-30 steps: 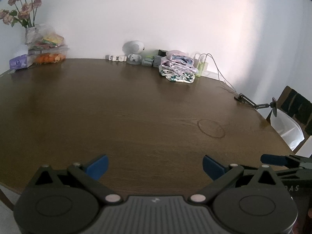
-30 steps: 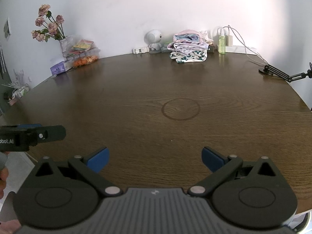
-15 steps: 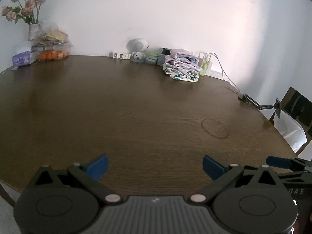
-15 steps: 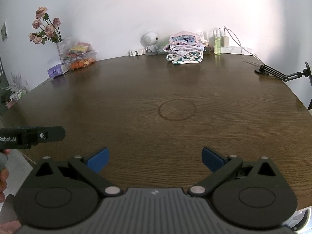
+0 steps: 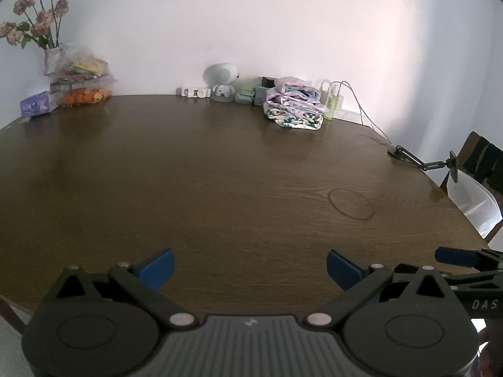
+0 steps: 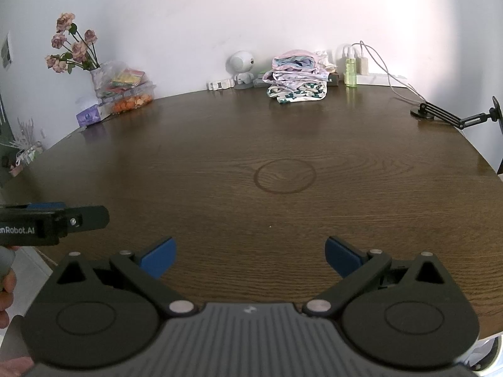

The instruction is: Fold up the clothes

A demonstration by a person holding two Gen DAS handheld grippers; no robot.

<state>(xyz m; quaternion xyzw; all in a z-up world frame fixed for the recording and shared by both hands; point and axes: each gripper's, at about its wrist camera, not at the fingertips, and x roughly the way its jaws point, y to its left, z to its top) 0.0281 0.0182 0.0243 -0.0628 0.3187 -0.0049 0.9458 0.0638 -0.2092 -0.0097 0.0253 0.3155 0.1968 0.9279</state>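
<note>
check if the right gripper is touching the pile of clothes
Apart. The right wrist view shows the open right gripper near the table's front edge, bare wood separating it from the pile of clothes.

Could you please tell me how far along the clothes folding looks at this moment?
Done: a stack of folded clothes sits at the table's far edge, by the wall. In hand: nothing; the left claw and right claw are both open and empty over bare wood. Left: no unfolded garment shows in either view, so whether more remains cannot be told.
</note>
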